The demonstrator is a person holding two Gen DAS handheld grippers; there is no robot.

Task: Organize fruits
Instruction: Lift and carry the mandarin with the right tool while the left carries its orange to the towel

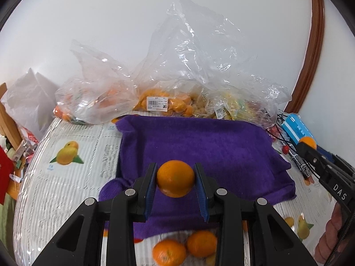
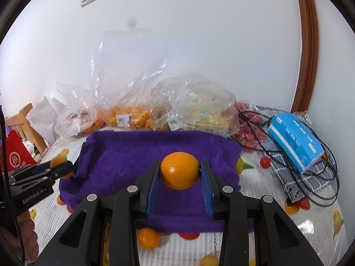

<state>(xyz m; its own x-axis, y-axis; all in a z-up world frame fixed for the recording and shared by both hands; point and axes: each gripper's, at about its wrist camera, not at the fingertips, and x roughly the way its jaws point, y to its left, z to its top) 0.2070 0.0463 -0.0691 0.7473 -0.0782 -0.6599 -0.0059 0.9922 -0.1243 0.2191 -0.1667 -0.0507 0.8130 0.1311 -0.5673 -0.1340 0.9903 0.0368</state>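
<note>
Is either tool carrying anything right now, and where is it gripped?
Both are. The left tool clamps an orange across its sides, and the right tool clamps another orange the same way, both above the purple towel.

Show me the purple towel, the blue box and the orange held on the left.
purple towel (image 1: 199, 141): left wrist view, bare middle.
blue box (image 2: 295, 139): right wrist view, top face.
orange (image 1: 175, 178): left wrist view, front, between the left tool's pads.

Bright, even, soft daylight; shadows faint. Glare flecks on the crinkled clear plastic bags (image 1: 188, 66). Heavy fisheye bending, dark vignette corners. Loose oranges at the bottom edge (image 1: 200, 243) motion-blurred; centre sharp.
</note>
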